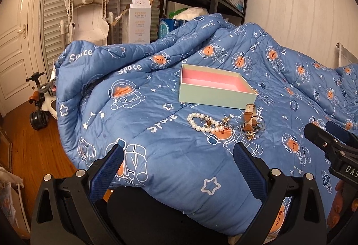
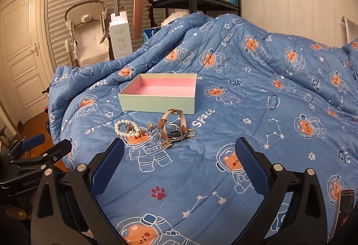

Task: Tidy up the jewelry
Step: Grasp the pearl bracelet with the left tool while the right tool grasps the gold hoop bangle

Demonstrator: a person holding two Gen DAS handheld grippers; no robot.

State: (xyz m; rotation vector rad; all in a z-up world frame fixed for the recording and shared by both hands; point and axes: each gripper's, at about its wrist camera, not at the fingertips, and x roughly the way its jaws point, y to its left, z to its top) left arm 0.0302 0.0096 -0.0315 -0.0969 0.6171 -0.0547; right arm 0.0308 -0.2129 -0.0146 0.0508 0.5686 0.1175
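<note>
pearl bracelet (image 2: 127, 128) ahead of right gripper (image 2: 180, 151) (spread, holding nothing) | left gripper (image 1: 179, 156) spread | box (image 2: 156, 102) beyond

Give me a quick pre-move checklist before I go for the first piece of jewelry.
1. Box open and empty: ok.
2. Left gripper open, holding nothing: ok.
3. Right gripper open, holding nothing: ok.
4. Pearl bracelet lying free on the quilt: ok.
5. Watch clear of the gold pieces: not ok, they overlap in a pile.
6. Chains tangled together: cannot tell.
</note>
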